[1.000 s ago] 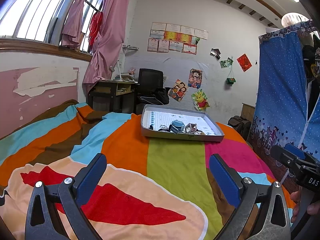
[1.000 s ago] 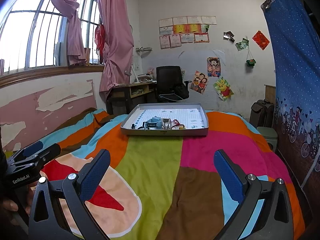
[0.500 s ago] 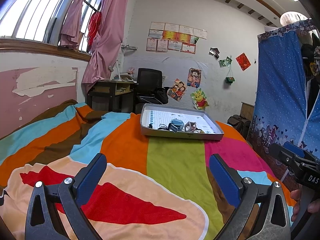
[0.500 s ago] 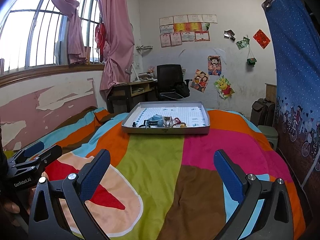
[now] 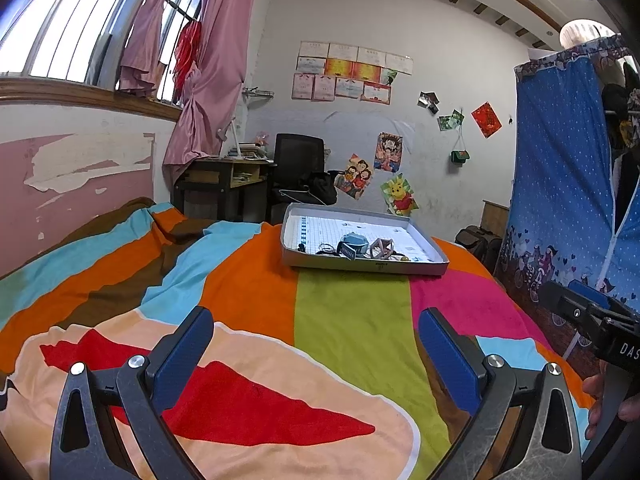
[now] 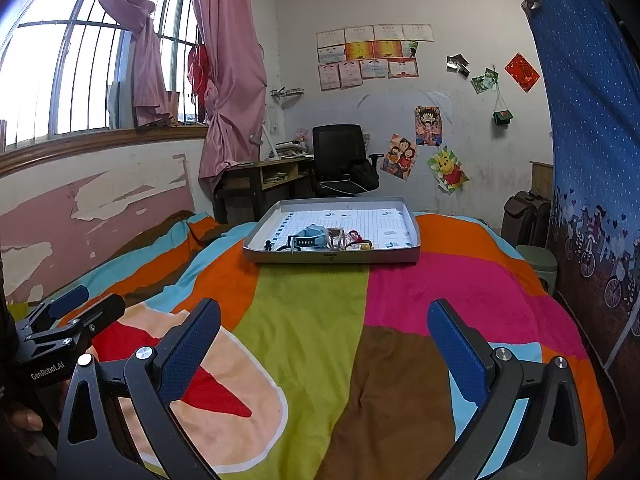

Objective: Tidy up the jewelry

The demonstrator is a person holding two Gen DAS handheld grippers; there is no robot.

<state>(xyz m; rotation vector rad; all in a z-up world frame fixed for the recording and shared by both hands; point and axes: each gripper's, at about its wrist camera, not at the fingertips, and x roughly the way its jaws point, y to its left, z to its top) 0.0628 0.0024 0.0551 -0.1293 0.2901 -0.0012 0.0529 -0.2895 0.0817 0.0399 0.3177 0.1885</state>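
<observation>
A bed fills the lower part of both views, covered by a blanket in broad blocks of orange, lime green, pink, brown, light blue and a peach patch with a red shape. Near its far end sits a shallow grey tray with a white gridded lining, and the jewelry lies bunched along the tray's near edge — a pale blue watch-like band, a few loops and cords, though the small pieces are too tangled and distant to name surely.

The left gripper hangs low over the peach-and-red patch, jaws spread wide and holding nothing. The right gripper is likewise wide apart and empty, over the green and brown stripes, well short of the tray.

Behind the bed stand a dark wooden desk and a black office chair against a white wall hung with certificates and cartoon posters. Pink curtains frame a barred window — and a blue patterned cloth hangs at the right.
</observation>
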